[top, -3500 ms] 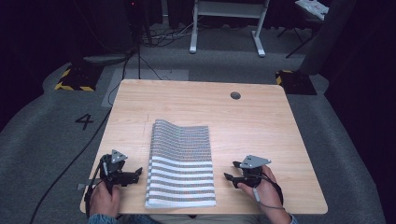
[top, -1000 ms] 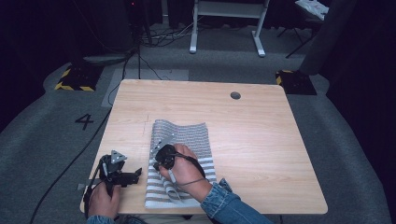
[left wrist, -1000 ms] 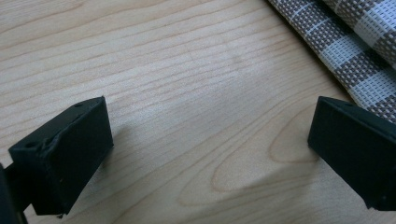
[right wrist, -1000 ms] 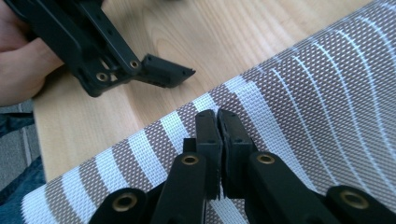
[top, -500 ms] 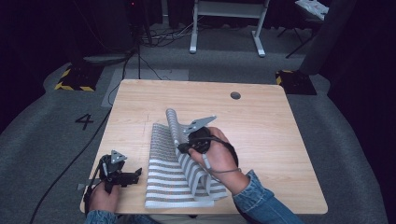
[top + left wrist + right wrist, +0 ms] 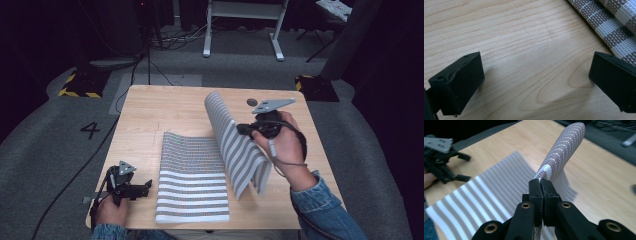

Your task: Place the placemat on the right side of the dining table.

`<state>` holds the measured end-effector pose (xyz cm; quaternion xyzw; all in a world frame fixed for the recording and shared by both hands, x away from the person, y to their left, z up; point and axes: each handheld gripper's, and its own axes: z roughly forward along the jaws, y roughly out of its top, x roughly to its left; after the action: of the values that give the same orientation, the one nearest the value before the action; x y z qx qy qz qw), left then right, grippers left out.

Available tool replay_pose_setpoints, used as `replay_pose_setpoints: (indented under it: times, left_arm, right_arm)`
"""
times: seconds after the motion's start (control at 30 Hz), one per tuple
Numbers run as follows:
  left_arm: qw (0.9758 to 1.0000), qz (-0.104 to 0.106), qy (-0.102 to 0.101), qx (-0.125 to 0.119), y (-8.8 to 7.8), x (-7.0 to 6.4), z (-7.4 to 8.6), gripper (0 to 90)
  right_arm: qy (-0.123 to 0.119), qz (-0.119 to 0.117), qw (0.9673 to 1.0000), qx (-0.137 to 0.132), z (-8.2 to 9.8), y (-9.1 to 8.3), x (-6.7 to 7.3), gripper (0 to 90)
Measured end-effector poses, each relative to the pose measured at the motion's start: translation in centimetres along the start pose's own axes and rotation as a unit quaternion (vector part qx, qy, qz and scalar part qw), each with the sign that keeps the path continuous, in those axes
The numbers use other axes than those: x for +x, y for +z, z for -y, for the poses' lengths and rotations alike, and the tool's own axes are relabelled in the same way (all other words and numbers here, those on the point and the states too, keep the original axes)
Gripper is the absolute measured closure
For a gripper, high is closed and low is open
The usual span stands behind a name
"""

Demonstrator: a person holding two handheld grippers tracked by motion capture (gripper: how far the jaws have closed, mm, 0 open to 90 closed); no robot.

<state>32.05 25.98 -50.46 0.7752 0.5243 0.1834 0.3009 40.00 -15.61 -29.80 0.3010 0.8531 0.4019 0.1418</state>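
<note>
A woven mat with brown and white stripes (image 6: 192,180) lies on the wooden table (image 6: 165,110). My right gripper (image 6: 240,130) is shut on the edge of its upper layer (image 6: 227,135). That layer is lifted and arches to the right, with its lower edge resting on the table near the front right. In the right gripper view the jaws (image 6: 540,181) pinch the mat's edge (image 6: 564,147), which curls up and away. My left gripper (image 6: 147,188) rests open at the front left, beside the mat. Its jaws (image 6: 536,82) stand wide over bare wood, with the mat's edge (image 6: 614,22) near the right fingertip.
A round cable hole (image 6: 251,102) sits in the tabletop at the back right. The table stands on grey carpet marked with a 4 (image 6: 90,130). A white table frame (image 6: 240,25) and cables lie beyond. The left gripper (image 6: 441,160) appears farther off in the right gripper view.
My right gripper has moved right and upward, pulling the mat's upper layer with it so that it peels off the lower layer. The left hand has stayed where it was.
</note>
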Motion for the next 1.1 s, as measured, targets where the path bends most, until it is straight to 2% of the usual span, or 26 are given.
replay_pose_setpoints:
  times: [0.03,0.07,0.1,0.17,0.2,0.23,0.33,0.37,0.47,0.57,0.6,0.63,0.67,0.7,0.83,0.87,0.9,0.93,0.97,1.03,1.1]
  left_arm:
    - [1.0,0.0,0.0,0.0,0.0,0.0,0.0,0.0]
    - [1.0,0.0,0.0,0.0,0.0,0.0,0.0,0.0]
    - [1.0,0.0,0.0,0.0,0.0,0.0,0.0,0.0]
    - [1.0,0.0,0.0,0.0,0.0,0.0,0.0,0.0]
    - [1.0,0.0,0.0,0.0,0.0,0.0,0.0,0.0]
    - [1.0,0.001,0.0,0.002,0.0,0.0,0.0,0.0]
    - [1.0,0.002,0.0,0.002,0.0,0.0,0.0,0.0]
    - [1.0,0.001,0.0,0.002,0.0,0.0,0.0,0.0]
    - [1.0,0.001,0.0,0.002,0.0,0.0,0.0,0.0]
    - [1.0,0.001,0.0,0.001,0.0,0.0,0.0,0.0]
    - [1.0,0.001,0.0,0.001,0.0,0.0,0.0,0.0]
    - [1.0,0.001,0.0,0.001,0.0,0.0,0.0,0.0]
    - [1.0,0.001,0.0,0.002,0.0,0.0,0.0,0.0]
    - [1.0,0.001,0.0,0.002,0.0,0.0,0.0,0.0]
    - [1.0,0.001,0.0,0.001,0.0,0.0,0.0,0.0]
    - [1.0,0.001,0.0,0.002,0.0,0.0,0.0,0.0]
    - [1.0,0.001,0.0,0.001,0.0,0.0,0.0,0.0]
    - [1.0,0.001,0.0,0.001,0.0,0.0,0.0,0.0]
    - [1.0,0.001,0.0,0.001,0.0,0.0,0.0,0.0]
    - [1.0,0.001,0.0,0.002,0.0,0.0,0.0,0.0]
    - [1.0,0.001,0.0,0.001,0.0,0.0,0.0,0.0]
  right_arm:
    - [0.003,0.011,0.9999,-0.004,0.0,-0.8,-0.7,88.2]
    - [0.003,0.011,0.9999,-0.004,0.0,-0.8,-0.7,88.2]
    - [0.01,0.029,0.9995,-0.009,0.1,-2.1,-2.0,88.2]
    - [0.015,0.042,0.9989,-0.012,0.3,-3.0,-3.0,88.2]
    - [0.015,0.042,0.9989,-0.012,0.3,-3.0,-3.0,88.2]
    - [0.023,0.057,0.998,-0.015,0.5,-3.9,-4.1,88.3]
    - [0.025,0.081,0.9962,-0.015,0.8,-5.3,-5.7,88.3]
    - [0.03,0.097,0.9947,-0.015,1.1,-6.1,-6.5,88.3]
    - [0.034,0.123,0.9916,-0.016,1.6,-7.3,-7.8,88.3]
    - [0.042,0.163,0.9856,-0.013,2.3,-8.8,-9.5,88.3]
    - [0.042,0.163,0.9856,-0.013,2.3,-8.8,-9.5,88.3]
    - [0.032,0.206,0.9781,-0.002,2.7,-9.3,-10.4,88.3]
    - [0.027,0.217,0.9759,-0.001,2.9,-9.4,-10.6,88.3]
    - [0.023,0.232,0.9724,0.005,3.1,-9.5,-10.9,88.3]
    - [-0.023,0.286,0.9571,0.039,4.3,-8.5,-10.9,88.3]
    - [-0.029,0.288,0.956,0.048,4.6,-8.1,-10.8,88.3]
    - [-0.035,0.286,0.9556,0.064,5.3,-7.2,-10.5,88.2]
    - [-0.035,0.279,0.957,0.073,5.9,-6.4,-10.4,88.2]
    - [-0.032,0.26,0.9622,0.074,6.7,-5.5,-10.1,88.1]
    - [-0.019,0.228,0.9701,0.079,7.6,-4.3,-9.5,87.9]
    - [-0.019,0.203,0.9744,0.095,8.4,-2.7,-8.7,87.8]
